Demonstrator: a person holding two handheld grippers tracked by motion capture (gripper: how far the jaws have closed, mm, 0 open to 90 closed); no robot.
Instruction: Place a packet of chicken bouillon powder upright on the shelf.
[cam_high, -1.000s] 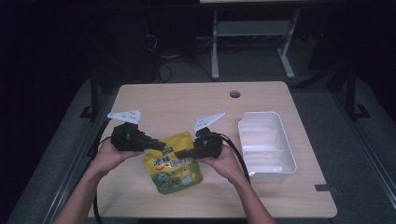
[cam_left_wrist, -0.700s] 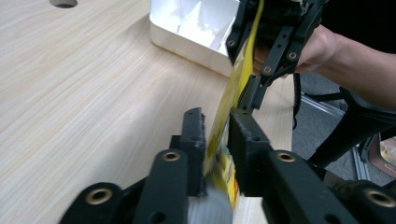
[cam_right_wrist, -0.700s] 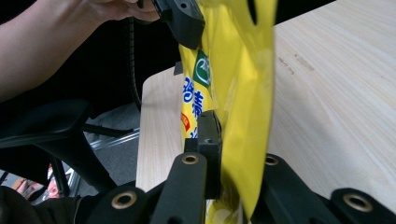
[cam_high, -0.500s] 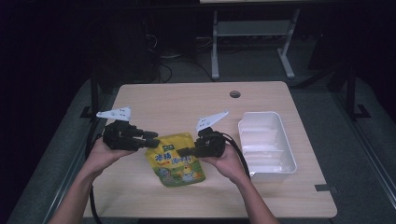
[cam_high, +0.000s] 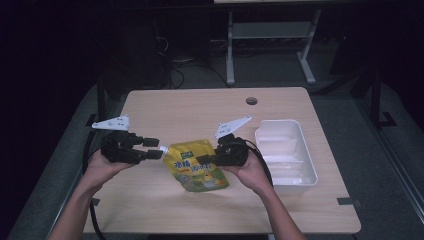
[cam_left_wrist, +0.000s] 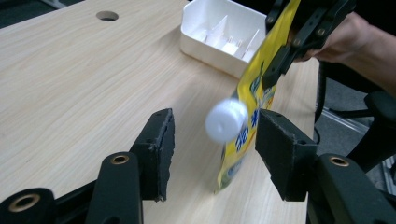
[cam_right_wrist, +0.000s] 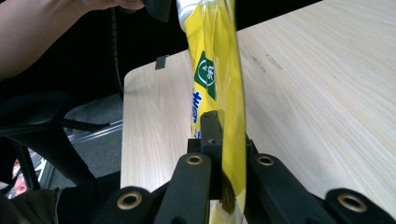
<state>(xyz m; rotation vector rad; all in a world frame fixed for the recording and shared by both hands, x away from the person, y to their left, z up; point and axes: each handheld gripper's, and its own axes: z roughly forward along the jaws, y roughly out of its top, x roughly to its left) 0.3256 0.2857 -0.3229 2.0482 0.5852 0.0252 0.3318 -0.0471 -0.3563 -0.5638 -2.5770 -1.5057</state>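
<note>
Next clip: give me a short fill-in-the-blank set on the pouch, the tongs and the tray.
1. The right tongs are shut on the ____ pouch.
2. The pouch's white ____ sits between the open left tongs, whose jaws have just been opening.
3. The white tray lies at the table's ____ side in the high view.

Missing words: yellow; cap; right

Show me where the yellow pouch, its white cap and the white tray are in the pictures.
yellow pouch (cam_high: 197, 167), high view, middle of its printed front.
white cap (cam_left_wrist: 226, 120), left gripper view, round top face of the cap.
white tray (cam_high: 305, 152), high view, its right wall.
</note>
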